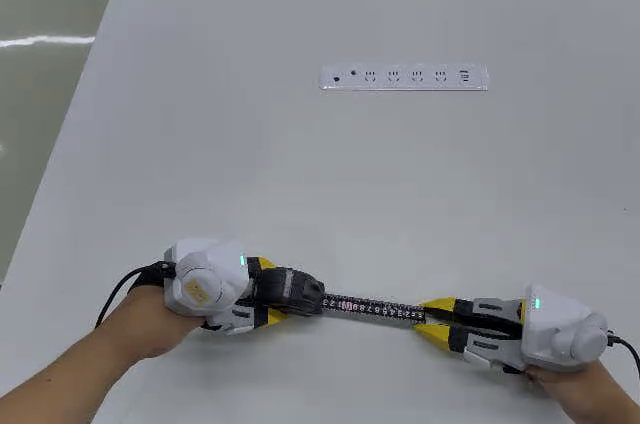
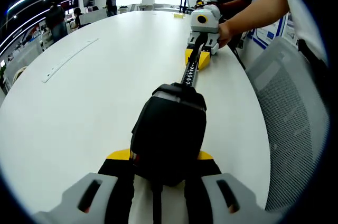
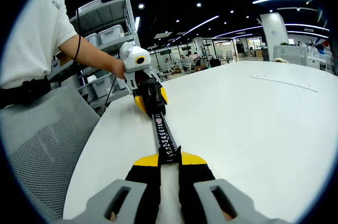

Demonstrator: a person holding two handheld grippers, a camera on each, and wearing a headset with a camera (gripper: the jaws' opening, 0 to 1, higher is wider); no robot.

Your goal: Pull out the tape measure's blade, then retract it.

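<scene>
Left gripper (image 1: 266, 291) clamped on case (image 1: 297, 292). Right gripper (image 1: 432, 318) pinching blade (image 1: 375, 307) tip. Blade axis straight between grippers, low over bench (image 1: 300, 174). Retraction likely leftward, into case.

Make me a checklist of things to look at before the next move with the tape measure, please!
1. The left gripper is shut on the tape measure case: ok.
2. The right gripper pinches the end of the blade: ok.
3. The blade runs straight between the two grippers, with no kink: ok.
4. The blade is pulled out far enough: cannot tell.
5. The case's lock is free, so the blade can slide back: cannot tell.
6. The power strip lies far across the table, away from the blade: ok.
</scene>
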